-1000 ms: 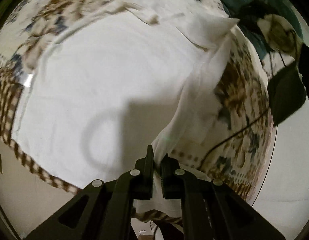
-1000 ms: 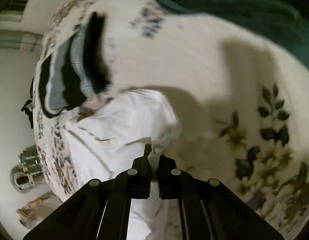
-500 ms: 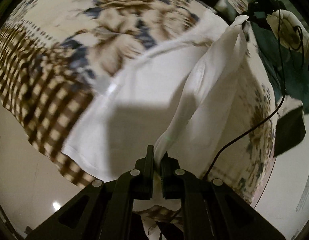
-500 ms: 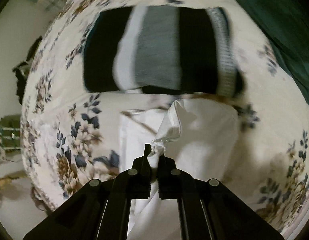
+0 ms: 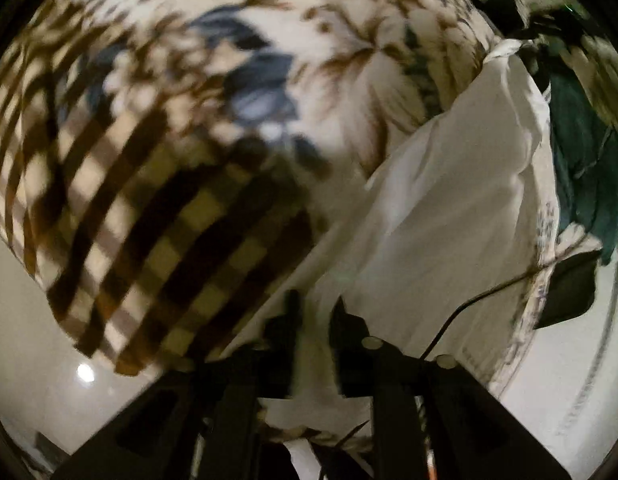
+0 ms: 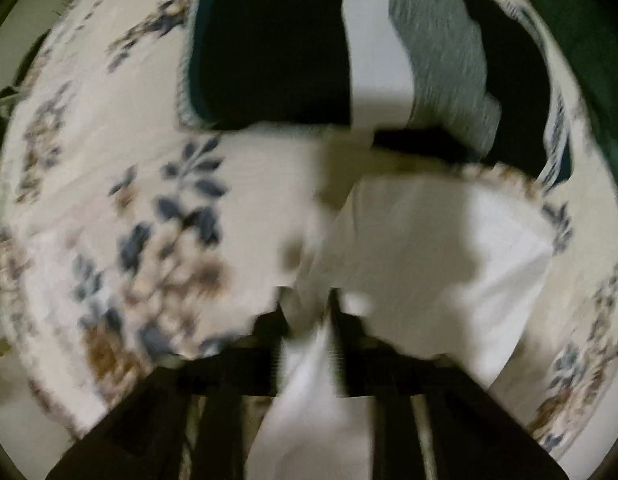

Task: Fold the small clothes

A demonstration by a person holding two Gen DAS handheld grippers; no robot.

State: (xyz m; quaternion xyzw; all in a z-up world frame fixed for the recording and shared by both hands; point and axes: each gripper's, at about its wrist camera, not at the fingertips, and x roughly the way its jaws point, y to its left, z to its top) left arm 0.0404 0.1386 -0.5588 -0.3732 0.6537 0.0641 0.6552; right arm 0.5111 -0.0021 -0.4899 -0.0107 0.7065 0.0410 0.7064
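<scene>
Both grippers are over the bed, and the pictures are smeared with motion. The left gripper (image 5: 313, 312) tilts down at the corner of the floral bedspread (image 5: 269, 40), where a brown checked border (image 5: 169, 220) drops toward the pale floor (image 5: 29, 320). Its jaws have just been opening, now standing a little apart, with the white garment (image 5: 449, 208) running up between them; whether the pads still press the cloth is hard to tell through the blur, but a gap shows on both sides of it. The garment lies as a long folded band up the right side of the bedspread, toward a dark green blanket (image 5: 589, 160), with a thin black cable (image 5: 469, 304) crossing near its lower edge. Over on the right gripper (image 6: 309, 304), pointing nearly straight down, the jaws have just been opening too, and stand moderately apart with white cloth (image 6: 429, 248) between them, loose rather than pinched. That cloth spreads out to the right, just below a folded striped sweater (image 6: 369, 40) in black, white and grey.
</scene>
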